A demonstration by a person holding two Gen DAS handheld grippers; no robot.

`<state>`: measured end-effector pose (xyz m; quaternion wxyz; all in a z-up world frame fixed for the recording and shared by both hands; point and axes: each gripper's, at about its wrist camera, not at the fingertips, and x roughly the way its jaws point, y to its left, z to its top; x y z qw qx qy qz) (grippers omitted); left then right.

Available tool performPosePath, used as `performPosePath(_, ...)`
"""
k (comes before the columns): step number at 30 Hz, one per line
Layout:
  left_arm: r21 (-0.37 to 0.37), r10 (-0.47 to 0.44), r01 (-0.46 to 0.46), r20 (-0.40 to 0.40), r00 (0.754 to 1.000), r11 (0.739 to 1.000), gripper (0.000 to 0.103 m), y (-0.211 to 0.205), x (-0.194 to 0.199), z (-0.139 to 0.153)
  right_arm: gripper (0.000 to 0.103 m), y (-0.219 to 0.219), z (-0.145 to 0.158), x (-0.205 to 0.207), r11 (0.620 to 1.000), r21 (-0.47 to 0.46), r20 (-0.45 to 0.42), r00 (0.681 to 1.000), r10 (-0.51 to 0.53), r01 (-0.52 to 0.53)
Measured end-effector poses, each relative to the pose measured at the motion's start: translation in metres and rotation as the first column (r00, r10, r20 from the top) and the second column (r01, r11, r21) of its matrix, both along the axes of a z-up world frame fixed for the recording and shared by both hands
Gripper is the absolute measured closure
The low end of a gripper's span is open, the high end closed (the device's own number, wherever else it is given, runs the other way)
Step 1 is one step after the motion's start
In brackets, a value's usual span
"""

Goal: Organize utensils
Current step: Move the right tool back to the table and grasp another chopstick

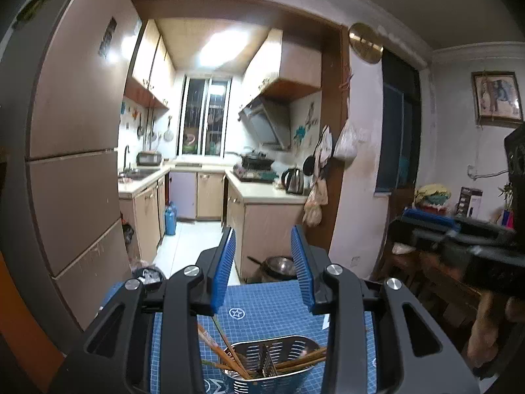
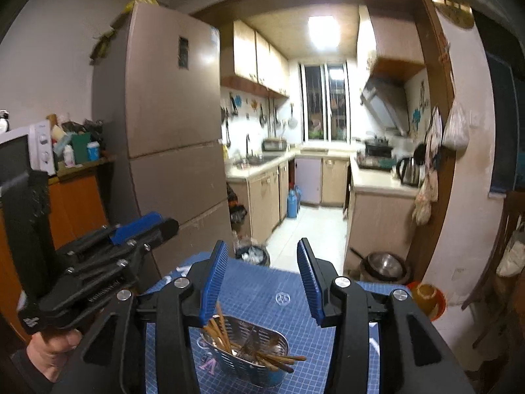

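1. Both hand-held grippers hover above a blue grid mat (image 1: pixel 262 298). The left gripper (image 1: pixel 264 256) has its blue pads parted with nothing between them, and the right gripper (image 2: pixel 262 274) likewise stands open and empty.
2. Below and just ahead of both sets of fingers sits a perforated metal utensil holder (image 2: pixel 252 354), with wooden chopsticks (image 2: pixel 216 330) inside.
3. Some chopsticks stand upright in the compartment on the left; others (image 2: pixel 280 359) lie slanted across the rim on the right, their tips jutting out.
4. Likely risk: reaching down for a slanted stick could knock the light holder over, since the sticks lean on its rim.
5. Thin, crossed sticks may slip from the pads, or two may come up together.
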<state>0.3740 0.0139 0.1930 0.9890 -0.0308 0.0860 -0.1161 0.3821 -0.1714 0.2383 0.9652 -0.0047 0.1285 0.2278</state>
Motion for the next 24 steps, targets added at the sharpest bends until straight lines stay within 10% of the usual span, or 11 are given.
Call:
performPosePath(5,0.037,-0.020,0.016,0.108,0.994,0.999,0.045,0.010,-0.083,0.019,0.048,-0.021,0.030,-0.111,0.999,0.017,0.174,0.984,0.032,-0.035)
performPosePath(9,0.080,-0.021,0.012,0.110,0.994,0.997,0.032,0.036,-0.149,0.001,0.041,-0.046,-0.010,-0.209,1.000,0.022,0.239,0.971,0.006,-0.012)
performPosePath(13,0.149,0.000,-0.003,0.016,1.000,0.989,0.032,0.058,-0.190,-0.057,0.042,-0.050,-0.100,-0.261,0.999,-0.033,0.153,0.987,-0.038,0.044)
performPosePath(19,0.130,0.009,0.025,-0.257,0.966,0.991,0.032,0.080,-0.197,-0.174,0.071,-0.046,-0.268,-0.273,0.992,-0.068,-0.196,0.974,-0.115,0.104)
performPosePath(24,0.130,-0.046,0.107,-0.401,0.915,0.986,0.032,0.065,-0.196,-0.244,0.071,-0.040,-0.329,-0.277,0.986,-0.061,-0.301,0.939,-0.166,0.155)
